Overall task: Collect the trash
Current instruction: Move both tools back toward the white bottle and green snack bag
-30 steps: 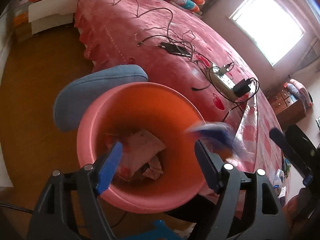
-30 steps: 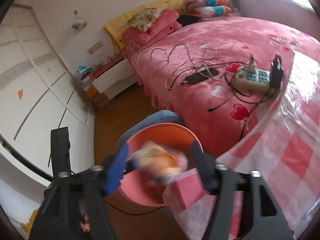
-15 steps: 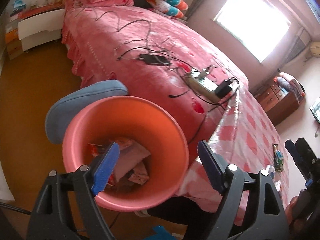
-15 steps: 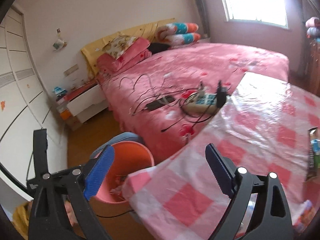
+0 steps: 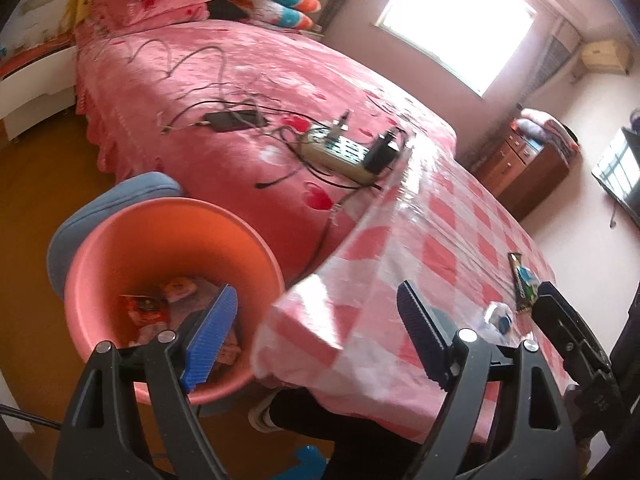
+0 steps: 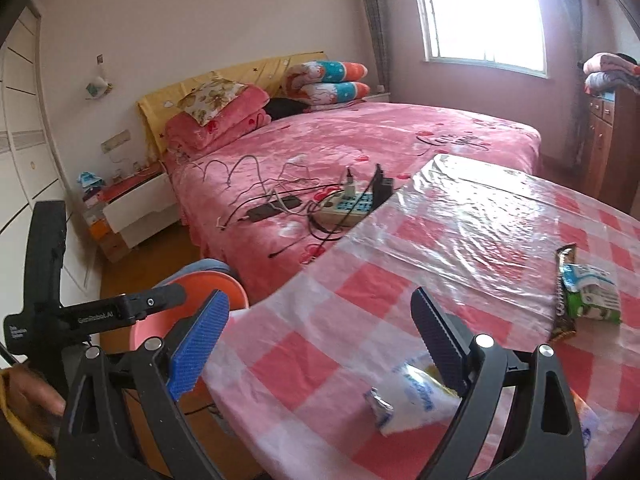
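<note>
A pink trash bucket stands on the floor beside the table corner, with several wrappers inside; its rim also shows in the right wrist view. My left gripper is open and empty, above the bucket's right rim and the table corner. My right gripper is open and empty over the checked table. A white-and-blue wrapper lies just under its right finger. A brown snack bar wrapper and a green-white packet lie farther right.
A pink bed with a power strip and cables lies beyond the table. A blue cushion sits behind the bucket. A wooden dresser stands at the right. A white nightstand is at the left.
Both grippers swung right from over the bucket toward the table. The right gripper let go of a wrapper and opened; it is now empty.
</note>
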